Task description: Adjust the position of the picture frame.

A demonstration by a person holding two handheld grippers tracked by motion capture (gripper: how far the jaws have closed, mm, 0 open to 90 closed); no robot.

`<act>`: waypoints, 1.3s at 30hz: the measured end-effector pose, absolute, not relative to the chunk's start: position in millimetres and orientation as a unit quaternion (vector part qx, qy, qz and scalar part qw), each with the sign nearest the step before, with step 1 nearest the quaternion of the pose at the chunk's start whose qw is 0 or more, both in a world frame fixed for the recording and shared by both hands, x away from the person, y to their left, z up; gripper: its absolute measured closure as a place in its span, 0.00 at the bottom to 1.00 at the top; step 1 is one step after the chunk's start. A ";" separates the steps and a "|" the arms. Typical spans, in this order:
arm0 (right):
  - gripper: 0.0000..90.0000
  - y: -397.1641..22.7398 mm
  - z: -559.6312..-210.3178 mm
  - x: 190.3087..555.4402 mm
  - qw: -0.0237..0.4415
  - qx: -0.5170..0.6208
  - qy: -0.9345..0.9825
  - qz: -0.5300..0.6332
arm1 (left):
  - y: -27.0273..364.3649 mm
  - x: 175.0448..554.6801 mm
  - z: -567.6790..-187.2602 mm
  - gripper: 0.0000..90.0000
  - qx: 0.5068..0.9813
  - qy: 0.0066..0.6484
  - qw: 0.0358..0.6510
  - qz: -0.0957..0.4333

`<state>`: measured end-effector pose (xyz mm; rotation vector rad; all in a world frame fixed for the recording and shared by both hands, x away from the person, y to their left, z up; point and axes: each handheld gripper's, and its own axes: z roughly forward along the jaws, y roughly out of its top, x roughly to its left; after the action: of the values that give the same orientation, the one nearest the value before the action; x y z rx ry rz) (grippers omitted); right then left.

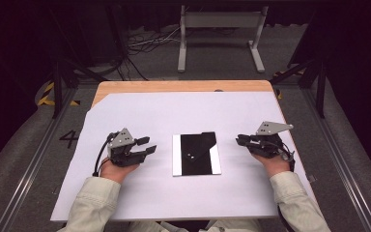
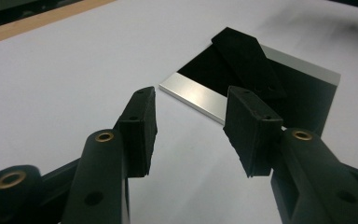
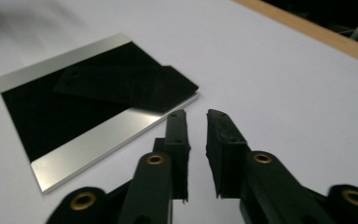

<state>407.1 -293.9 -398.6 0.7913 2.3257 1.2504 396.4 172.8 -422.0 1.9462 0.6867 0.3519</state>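
Hands rest on either side of a plate [image 1: 196,154] at the middle of a white sheet [image 1: 174,111] as we look down from the high view. We see the left gripper [image 1: 147,146] just beside the plate's left edge and the right gripper [image 1: 240,140] a little off its right edge, neither touching it. The plate is dark with bright metal strips along two sides, and a black strip [image 1: 204,143] lies slantwise on top, overhanging the far edge.

In the left gripper view, we see the left gripper's [image 2: 191,126] jaws standing wide apart with nothing between them, pointed at the plate's [image 2: 193,93] near bright edge. The black strip [image 2: 247,60] lies flat beyond, its far end past the plate.

In the right gripper view, we see the right gripper's [image 3: 196,122] jaws drawn narrow, a slim gap left, empty, tips just short of the plate's [image 3: 98,140] corner. The black strip [image 3: 130,86] reaches toward that corner.

We judge the step is the reach for the strip. To do it well, we would take it by the overhanging end, where a jaw can slip beneath, steady the plate with the other gripper, and widen the right jaws first.
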 end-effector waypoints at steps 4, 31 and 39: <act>0.77 -294.2 -396.6 406.1 0.193 0.280 0.823 0.455 | 173.3 396.4 -421.9 0.60 0.804 0.284 0.500 0.151; 0.68 -296.7 -400.0 404.6 0.189 0.282 0.828 0.447 | 161.6 422.8 -409.1 0.60 0.819 0.278 0.489 0.113; 0.71 -302.1 -400.2 395.8 0.190 0.283 0.830 0.443 | 152.7 437.5 -411.5 0.66 0.831 0.265 0.478 0.105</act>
<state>395.8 -302.1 -400.2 0.7949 2.3322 1.2439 437.5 152.7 -411.5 2.0295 0.6460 0.2552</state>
